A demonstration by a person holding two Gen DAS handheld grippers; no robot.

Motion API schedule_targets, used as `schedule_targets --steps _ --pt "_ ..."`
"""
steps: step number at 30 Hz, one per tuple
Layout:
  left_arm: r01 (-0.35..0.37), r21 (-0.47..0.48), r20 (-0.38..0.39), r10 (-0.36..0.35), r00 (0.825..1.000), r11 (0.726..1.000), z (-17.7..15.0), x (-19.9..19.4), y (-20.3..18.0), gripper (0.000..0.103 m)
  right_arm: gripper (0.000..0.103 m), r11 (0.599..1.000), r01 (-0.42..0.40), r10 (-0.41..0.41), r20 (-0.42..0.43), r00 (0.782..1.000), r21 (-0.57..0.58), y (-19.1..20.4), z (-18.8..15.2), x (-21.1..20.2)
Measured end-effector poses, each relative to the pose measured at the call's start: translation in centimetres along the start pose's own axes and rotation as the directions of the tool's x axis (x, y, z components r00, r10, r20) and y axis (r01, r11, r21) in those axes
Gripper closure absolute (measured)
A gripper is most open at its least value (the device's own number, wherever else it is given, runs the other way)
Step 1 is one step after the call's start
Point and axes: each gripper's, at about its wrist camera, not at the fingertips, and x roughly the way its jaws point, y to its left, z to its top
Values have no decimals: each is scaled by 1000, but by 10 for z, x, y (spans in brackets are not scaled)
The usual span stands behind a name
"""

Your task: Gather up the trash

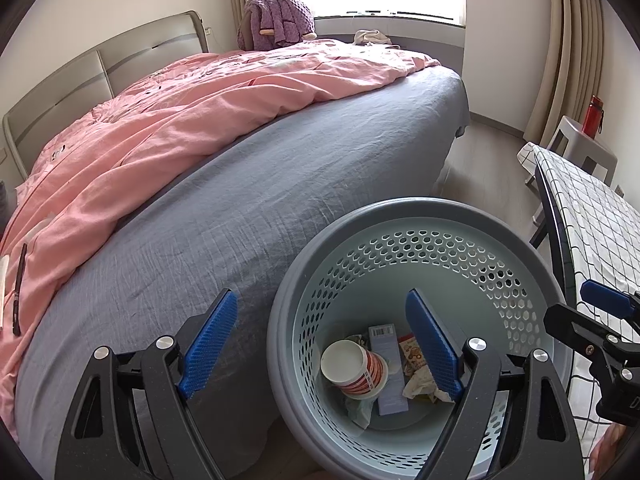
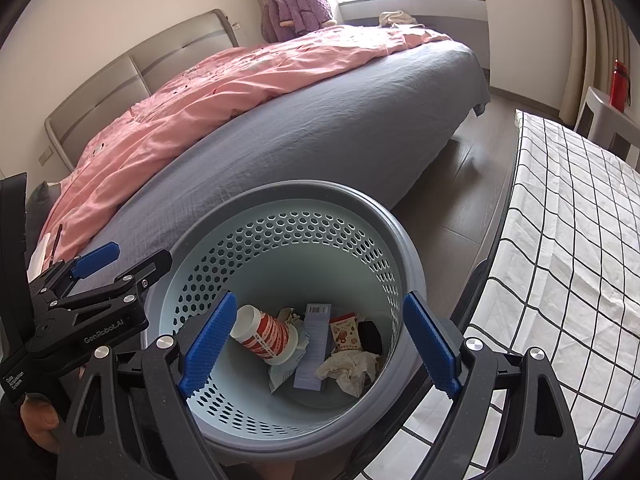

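Note:
A round grey-blue perforated trash basket (image 1: 492, 216) (image 2: 304, 192) stands on the floor between the bed and a table. Inside lie a red-and-white paper cup (image 1: 356, 366) (image 2: 266, 334), a flat grey-blue box (image 1: 388, 364) (image 2: 314, 344), a snack packet (image 2: 346, 332), a black item (image 2: 370, 336) and crumpled tissue (image 1: 420, 384) (image 2: 350, 368). My left gripper (image 1: 320, 344) is open and empty, hovering over the basket's left rim. My right gripper (image 2: 320, 344) is open and empty above the basket's mouth. Each gripper shows in the other's view: the left (image 2: 100, 264), the right (image 1: 600, 312).
A bed with a grey sheet (image 1: 240, 208) and a pink duvet (image 1: 160, 120) is at the left, with a black pen (image 1: 18, 292) on the duvet. A table with a checked cloth (image 2: 560, 240) is at the right. A white stool (image 1: 580, 148) bears a red bottle (image 1: 592, 116).

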Motion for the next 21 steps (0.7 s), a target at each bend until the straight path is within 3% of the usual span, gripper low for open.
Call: schedule_targets --steps 21 --pt "-2 13 2 2 1000 1000 0 -1 -4 21 20 1000 0 0 0 1000 -1 1 0 0"
